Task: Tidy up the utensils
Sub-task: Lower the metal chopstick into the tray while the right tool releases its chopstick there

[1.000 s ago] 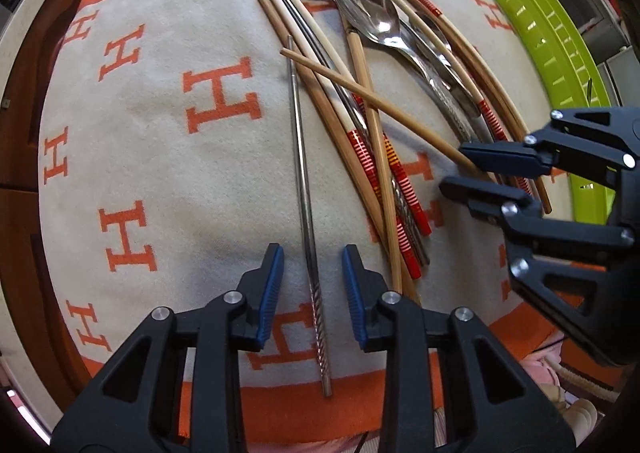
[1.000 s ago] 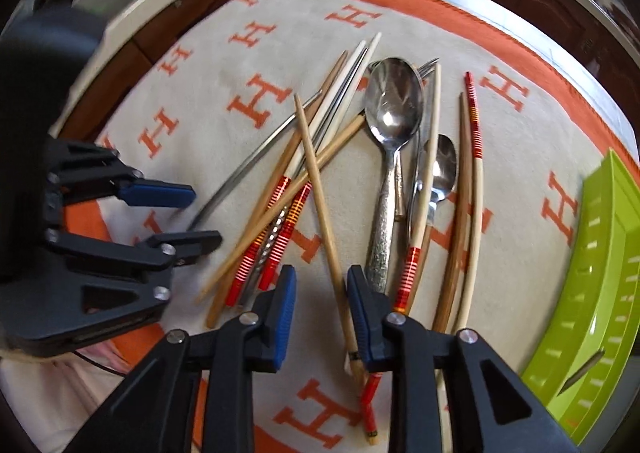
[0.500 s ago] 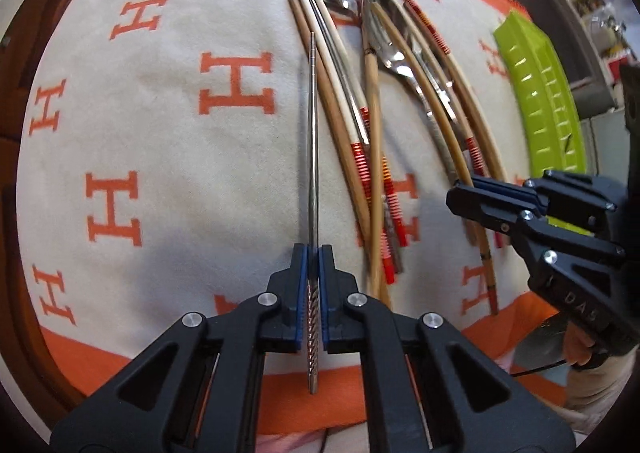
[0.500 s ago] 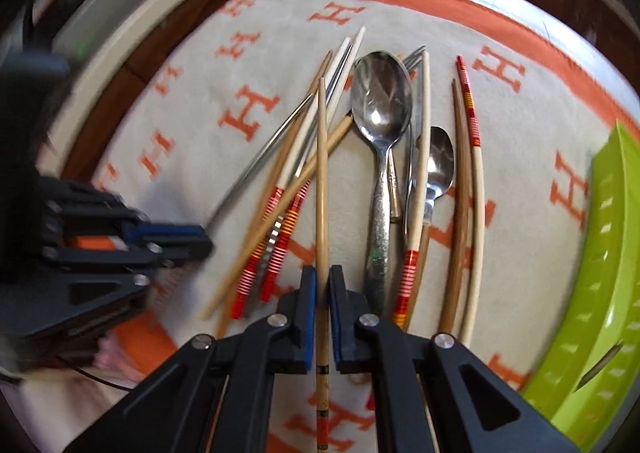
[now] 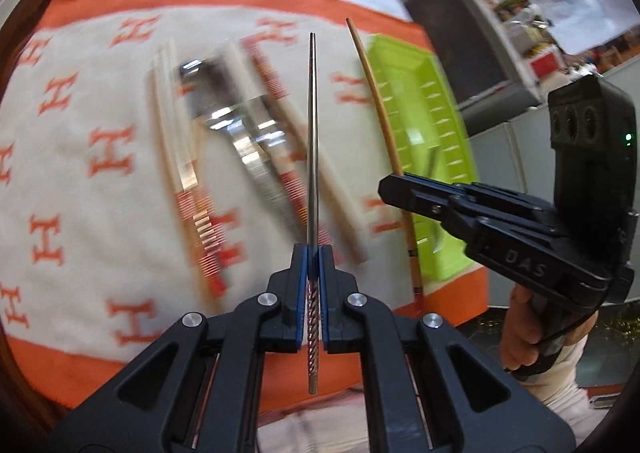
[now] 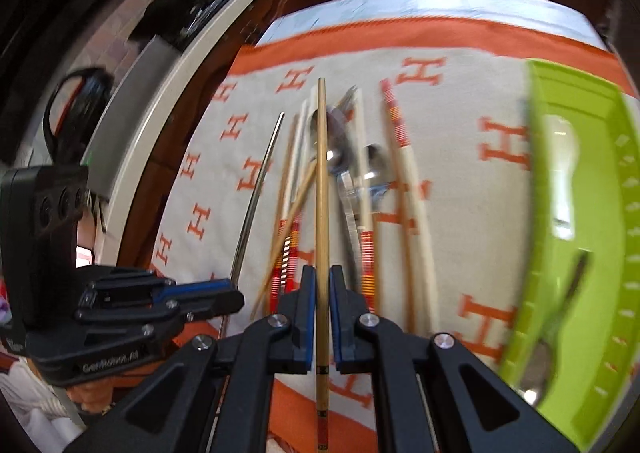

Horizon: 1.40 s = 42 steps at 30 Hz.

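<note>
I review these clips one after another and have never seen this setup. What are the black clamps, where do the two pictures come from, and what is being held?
No robot here: a person holds a hand-held gripper in each hand, each with a fisheye camera looking along its fingers. In the left one's view, the left hand-held gripper is shut on a metal chopstick. In the right one's view, the right hand-held gripper is shut on a bamboo chopstick. Below lie more chopsticks and spoons on an orange-bordered cloth, beside a green tray.
</note>
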Available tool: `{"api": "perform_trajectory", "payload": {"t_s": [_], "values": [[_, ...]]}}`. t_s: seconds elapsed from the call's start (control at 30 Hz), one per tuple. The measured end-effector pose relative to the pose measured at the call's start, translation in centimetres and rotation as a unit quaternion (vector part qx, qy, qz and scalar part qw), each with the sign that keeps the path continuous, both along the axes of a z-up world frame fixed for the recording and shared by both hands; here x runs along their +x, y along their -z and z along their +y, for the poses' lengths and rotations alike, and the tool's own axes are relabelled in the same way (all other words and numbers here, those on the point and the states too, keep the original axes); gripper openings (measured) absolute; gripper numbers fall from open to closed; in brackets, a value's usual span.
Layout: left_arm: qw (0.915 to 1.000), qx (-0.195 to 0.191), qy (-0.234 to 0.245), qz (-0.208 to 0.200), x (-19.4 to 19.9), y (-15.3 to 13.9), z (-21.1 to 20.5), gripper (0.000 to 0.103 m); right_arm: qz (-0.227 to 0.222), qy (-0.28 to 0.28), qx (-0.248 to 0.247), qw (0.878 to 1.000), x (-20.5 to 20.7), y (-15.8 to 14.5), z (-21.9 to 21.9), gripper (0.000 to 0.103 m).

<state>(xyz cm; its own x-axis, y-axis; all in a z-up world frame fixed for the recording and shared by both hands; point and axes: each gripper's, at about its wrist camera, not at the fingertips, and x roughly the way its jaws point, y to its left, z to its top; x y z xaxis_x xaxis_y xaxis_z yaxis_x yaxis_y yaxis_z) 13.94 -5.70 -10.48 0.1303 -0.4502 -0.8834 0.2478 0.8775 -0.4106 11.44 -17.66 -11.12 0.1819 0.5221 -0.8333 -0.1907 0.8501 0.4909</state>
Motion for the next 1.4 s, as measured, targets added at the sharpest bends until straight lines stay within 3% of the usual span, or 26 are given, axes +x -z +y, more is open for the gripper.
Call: {"api": "perform_trajectory", "payload": {"t_s": [0.3, 0.47, 0.6, 1.07, 1.4], "values": [[0.9975, -0.041, 0.05, -0.028, 0.1, -3.0, -10.7, 0.003, -0.035, 0.107, -0.069, 0.991, -1.3, -2.5, -10.2, 0.006], [0.9972, -0.046, 0.055, -0.022, 1.0, -2.4, -15.2, 0.003, -0.025, 0.14, -0.117, 0.983, -1.6, -0.9, -14.7, 0.006], [0.9978, -0.045, 0.048, -0.008, 2.5, -0.3, -17.7, 0.003, -0.008, 0.138, -0.127, 0.982, -1.3, 1.2, -15.9, 0.006], [0.9988, -0.03, 0.008, 0.037, 6.6, 5.9, -20.2, 0.003, -0.019, 0.138, -0.108, 0.984, 1.4, 3.2, -17.5, 0.007], [0.9991, -0.016, 0.02, 0.033, 6.5, 5.3, -19.5, 0.004, -0.026, 0.142, -0.11, 0.983, 1.4, 3.0, -17.6, 0.008]]}}
